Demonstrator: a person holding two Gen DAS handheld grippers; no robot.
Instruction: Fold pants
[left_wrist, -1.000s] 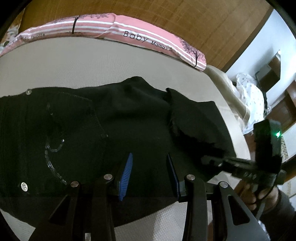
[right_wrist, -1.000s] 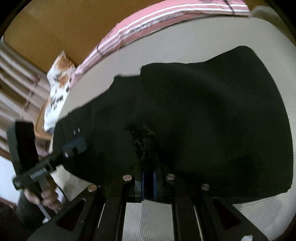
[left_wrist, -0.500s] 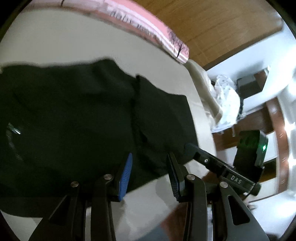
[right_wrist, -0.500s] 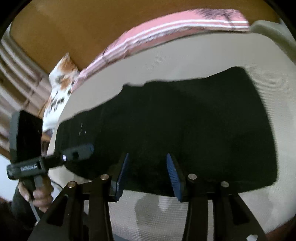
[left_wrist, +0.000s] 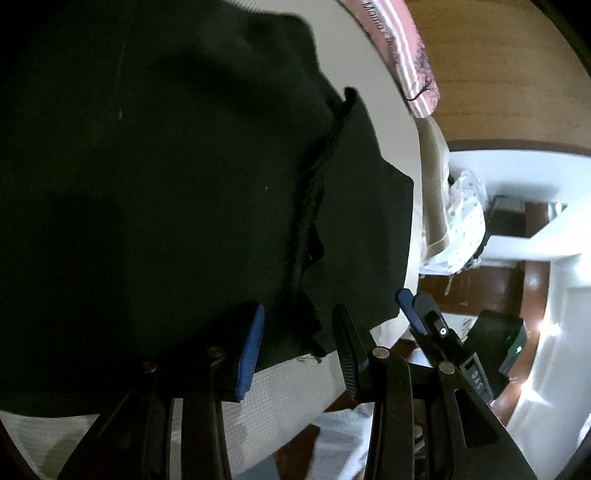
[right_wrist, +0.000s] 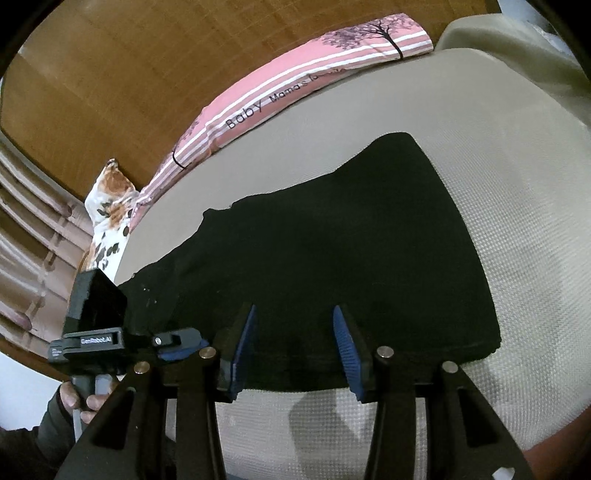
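Black pants (right_wrist: 332, 251) lie folded flat on a beige mattress (right_wrist: 517, 206). In the left wrist view the pants (left_wrist: 147, 184) fill the frame, with a frayed hem edge (left_wrist: 310, 206) running down the top layer. My left gripper (left_wrist: 299, 347) is open, its jaws just over the pants' near edge by the frayed hem. My right gripper (right_wrist: 293, 347) is open and empty, over the near edge of the pants. The left gripper also shows in the right wrist view (right_wrist: 177, 341), and the right gripper in the left wrist view (left_wrist: 410, 310).
A pink striped pillow (right_wrist: 295, 88) lies along the far side against a wooden headboard (right_wrist: 129, 74). A floral pillow (right_wrist: 107, 218) sits at far left. A white dotted cloth (left_wrist: 461, 229) lies off the bed's right end. The mattress edge is close below both grippers.
My right gripper has let go of the frayed hem, opened and drawn back. My left gripper has swung right and closer toward the pants' hem end.
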